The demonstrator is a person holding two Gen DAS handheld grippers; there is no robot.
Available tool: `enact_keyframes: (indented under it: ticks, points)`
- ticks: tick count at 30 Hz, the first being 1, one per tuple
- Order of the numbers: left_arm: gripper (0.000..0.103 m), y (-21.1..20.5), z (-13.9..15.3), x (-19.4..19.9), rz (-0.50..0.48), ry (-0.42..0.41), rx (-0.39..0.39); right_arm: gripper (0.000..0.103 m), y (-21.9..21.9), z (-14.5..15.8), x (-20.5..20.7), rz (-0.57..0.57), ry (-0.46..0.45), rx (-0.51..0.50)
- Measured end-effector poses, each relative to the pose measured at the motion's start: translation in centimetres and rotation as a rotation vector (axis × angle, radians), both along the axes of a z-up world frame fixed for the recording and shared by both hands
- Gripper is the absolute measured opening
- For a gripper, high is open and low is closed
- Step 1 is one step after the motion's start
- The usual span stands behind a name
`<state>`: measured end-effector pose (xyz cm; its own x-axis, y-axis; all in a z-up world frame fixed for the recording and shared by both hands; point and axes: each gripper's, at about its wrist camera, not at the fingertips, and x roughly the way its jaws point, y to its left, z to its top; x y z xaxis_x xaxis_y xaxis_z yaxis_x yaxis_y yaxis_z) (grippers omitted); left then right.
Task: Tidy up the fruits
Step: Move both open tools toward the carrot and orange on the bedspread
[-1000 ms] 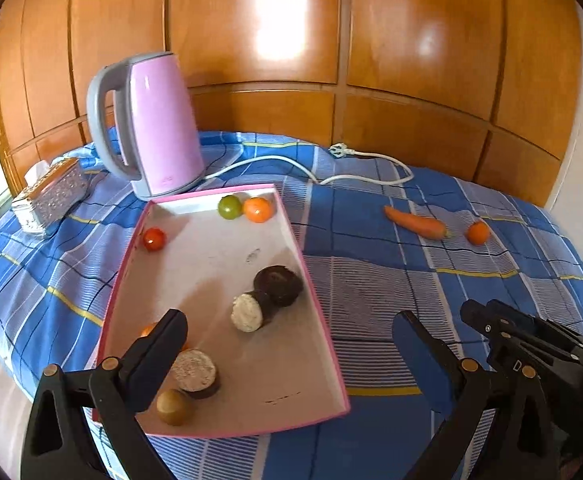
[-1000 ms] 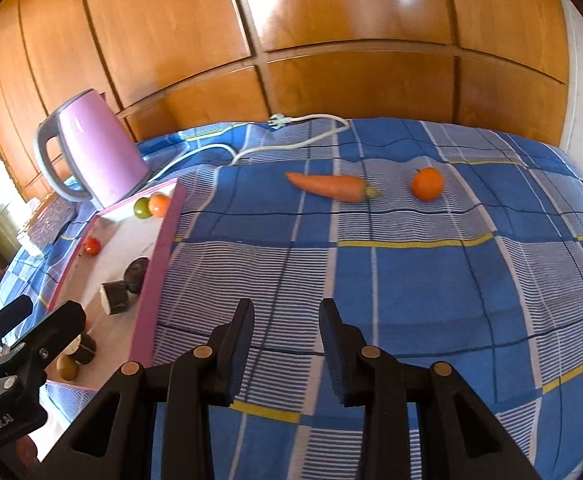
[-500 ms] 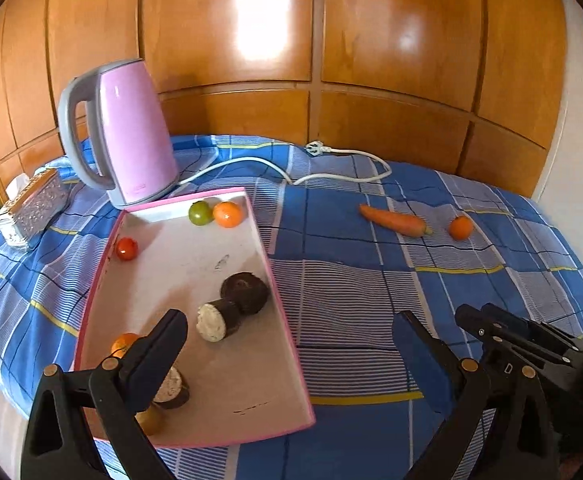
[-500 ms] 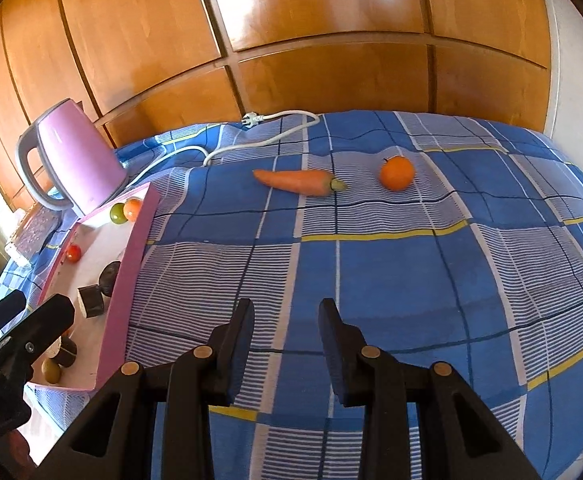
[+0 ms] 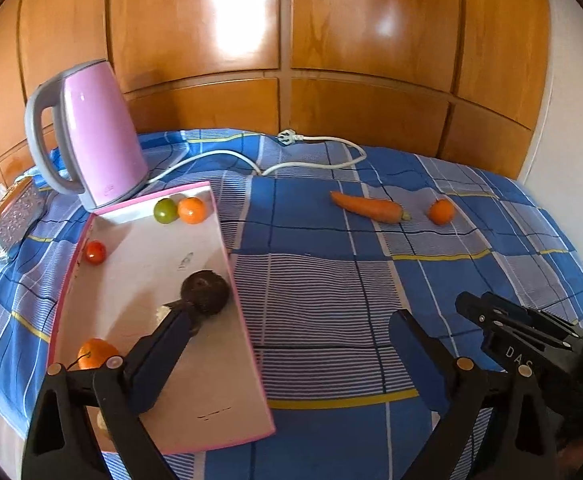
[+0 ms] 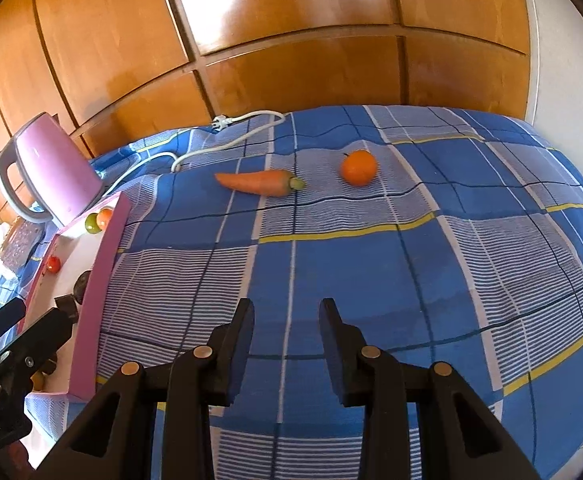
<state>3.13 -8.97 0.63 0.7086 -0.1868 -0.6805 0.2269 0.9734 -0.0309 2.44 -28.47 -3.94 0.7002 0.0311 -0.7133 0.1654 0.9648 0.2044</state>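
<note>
You are holding the left gripper (image 5: pixel 291 336) with fingers spread wide over the pink-rimmed white tray (image 5: pixel 235 280) (several small fruits lying inside), while your right gripper (image 6: pixel 287 320), fingers apart and empty, is hovering short of the round orange fruit (image 6: pixel 358 167) lying beside the orange carrot (image 6: pixel 257 182) on the blue checked cloth (image 6: pixel 371 280).

Left wrist view: low over the near edge of the pink tray (image 5: pixel 227 248), facing the wood-panelled wall (image 5: pixel 283 40) across the blue plaid cloth (image 5: pixel 331 288). Right wrist view: further right, above bare cloth, tilted downward, same general heading, tray seen edge-on at far left. Shared field: carrot (image 6: pixel 257 182), loose orange (image 6: pixel 358 168), pink kettle (image 6: pixel 51 172), white cord (image 6: pixel 227 140). Each view catches the other gripper at its border.
</note>
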Motion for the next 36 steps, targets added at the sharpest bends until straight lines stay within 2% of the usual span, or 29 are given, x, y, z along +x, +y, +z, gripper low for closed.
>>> enact_keyframes:
  ticks: [5,14,20,31,33,36]
  points:
    - [0.093,-0.9,-0.3,0.4,-0.026,0.014,0.006,0.034,-0.8,-0.3,0.3,-0.012,0.005,0.003]
    - [0.090,-2.4,-0.9,1.5,-0.050,0.038,0.016,0.034,-2.2,-0.9,0.7,-0.034,0.018,0.010]
    - [0.075,-3.4,-1.5,2.5,-0.075,0.080,0.005,0.034,-3.1,-1.2,1.0,-0.048,0.019,0.011]
    - [0.063,-5.6,-2.6,4.5,-0.112,0.129,0.002,0.034,-4.8,-1.2,2.7,-0.061,0.015,-0.008]
    - [0.057,-5.9,-2.7,5.1,-0.114,0.142,-0.001,0.034,-5.2,-1.2,3.2,-0.063,0.016,-0.012]
    - [0.054,-6.5,-3.0,6.2,-0.117,0.162,-0.008,0.034,-6.0,-1.1,4.1,-0.071,0.015,-0.013]
